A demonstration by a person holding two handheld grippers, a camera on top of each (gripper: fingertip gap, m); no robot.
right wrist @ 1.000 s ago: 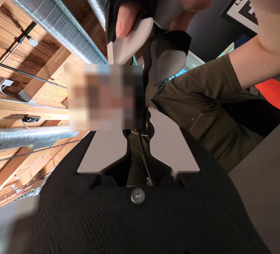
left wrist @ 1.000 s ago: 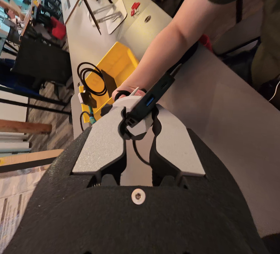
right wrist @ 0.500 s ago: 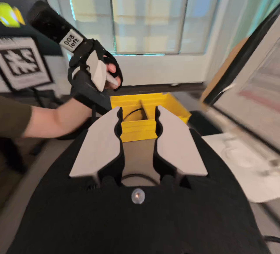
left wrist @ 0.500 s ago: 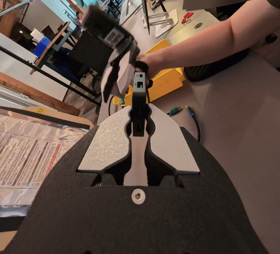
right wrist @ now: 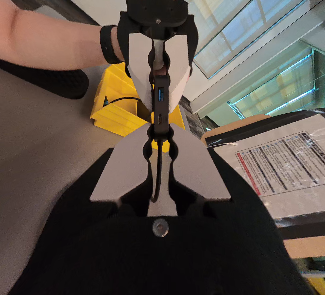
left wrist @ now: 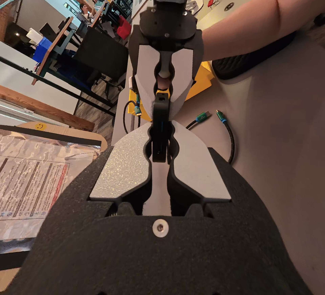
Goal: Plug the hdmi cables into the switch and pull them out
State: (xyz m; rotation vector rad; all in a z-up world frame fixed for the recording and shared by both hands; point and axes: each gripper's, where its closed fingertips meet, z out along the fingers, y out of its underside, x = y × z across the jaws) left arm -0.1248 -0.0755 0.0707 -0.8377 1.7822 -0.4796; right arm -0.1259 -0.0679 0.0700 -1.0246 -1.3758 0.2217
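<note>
The switch (left wrist: 159,139) is a slim black box with a blue port, held in the air above the grey table (left wrist: 272,146). My left gripper (left wrist: 161,124) is shut on one end of it. My right gripper (left wrist: 161,110) faces it head-on and is shut on the other end. In the right wrist view the switch (right wrist: 161,103) spans between my right gripper (right wrist: 161,126) and my left gripper (right wrist: 160,109), and its thin black lead (right wrist: 159,172) hangs back between my right fingers. Two green-ended cables (left wrist: 202,117) (left wrist: 221,117) lie loose on the table, and a third (left wrist: 137,110) lies by the bin.
A yellow bin (left wrist: 200,82) stands behind the grippers and also shows in the right wrist view (right wrist: 112,110). A black padded rest (left wrist: 246,61) lies under the person's forearm. A plastic-wrapped box with a printed sheet (right wrist: 281,163) sits beside the table edge. Only a small space, under 4 cm, lies between the two pairs of fingers. My right gripper's tips are some 30 centimetres from the black padded rest (left wrist: 246,61).
My right gripper was open and apart from the switch; it has swung round to face my left gripper and closed on the switch's far end. My left gripper keeps its hold.
</note>
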